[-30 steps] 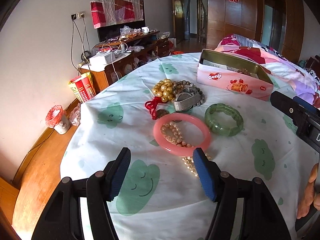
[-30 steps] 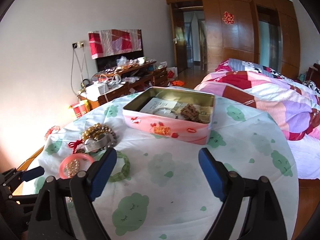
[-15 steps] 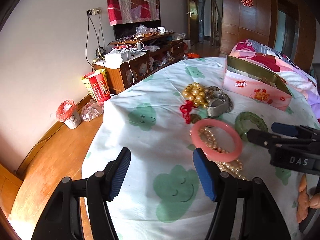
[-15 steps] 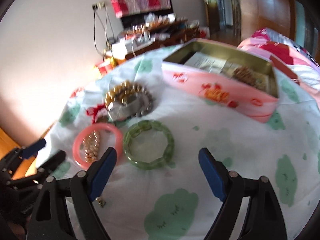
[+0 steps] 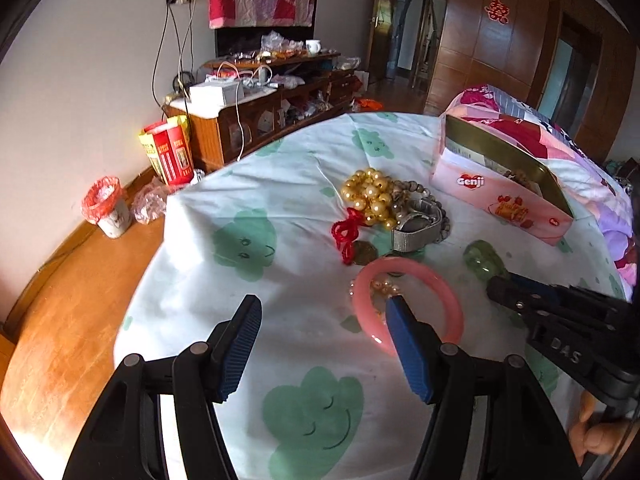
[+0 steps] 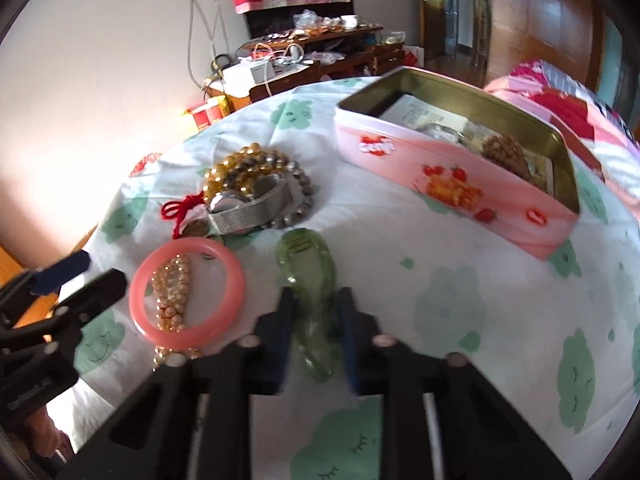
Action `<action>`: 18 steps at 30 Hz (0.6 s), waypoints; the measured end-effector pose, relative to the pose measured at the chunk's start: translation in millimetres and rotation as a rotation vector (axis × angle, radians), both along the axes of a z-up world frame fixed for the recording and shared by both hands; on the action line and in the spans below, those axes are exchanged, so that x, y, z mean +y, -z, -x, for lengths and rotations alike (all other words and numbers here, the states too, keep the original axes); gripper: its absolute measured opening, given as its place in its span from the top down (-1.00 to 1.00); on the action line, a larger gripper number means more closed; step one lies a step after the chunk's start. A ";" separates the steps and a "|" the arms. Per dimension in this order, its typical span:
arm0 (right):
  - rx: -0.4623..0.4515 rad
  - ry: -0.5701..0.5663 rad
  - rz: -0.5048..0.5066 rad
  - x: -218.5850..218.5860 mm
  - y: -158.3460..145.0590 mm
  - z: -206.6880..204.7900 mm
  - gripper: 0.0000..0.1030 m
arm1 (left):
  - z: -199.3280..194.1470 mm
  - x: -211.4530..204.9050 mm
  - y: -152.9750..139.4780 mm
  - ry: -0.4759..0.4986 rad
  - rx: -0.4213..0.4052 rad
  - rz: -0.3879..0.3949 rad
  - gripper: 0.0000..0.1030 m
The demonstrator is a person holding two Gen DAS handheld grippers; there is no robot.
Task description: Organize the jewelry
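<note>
Looking through the left wrist view first, we've got the left tool (image 5: pixel 320 344) spread wide with nothing in it, parked over the pink bangle (image 5: pixel 408 304) so it's next in line, we'd guess. Over in the right wrist view, the right tool (image 6: pixel 314 312) has just squeezed narrow onto the green bracelet (image 6: pixel 312 276), tipping it up on edge off the desk (image 6: pixel 460 280). The open pink tin (image 6: pixel 452 184) sits just beyond, probably where it's headed.
</note>
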State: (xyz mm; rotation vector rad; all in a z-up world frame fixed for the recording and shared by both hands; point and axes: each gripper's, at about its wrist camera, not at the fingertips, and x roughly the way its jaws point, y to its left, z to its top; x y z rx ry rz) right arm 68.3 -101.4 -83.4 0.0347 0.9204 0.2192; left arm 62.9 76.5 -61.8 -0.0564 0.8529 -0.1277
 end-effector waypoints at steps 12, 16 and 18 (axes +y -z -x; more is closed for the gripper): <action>-0.026 0.082 -0.057 -19.0 -4.5 7.6 0.62 | -7.5 -20.2 7.5 0.086 -0.022 -0.030 0.80; -0.067 0.088 -0.080 -22.9 -8.6 12.7 0.62 | 4.9 -15.4 -7.8 0.112 -0.112 0.038 0.81; -0.106 0.096 -0.105 -27.4 -13.4 18.4 0.65 | 11.9 -14.8 -19.2 0.122 -0.164 0.046 0.81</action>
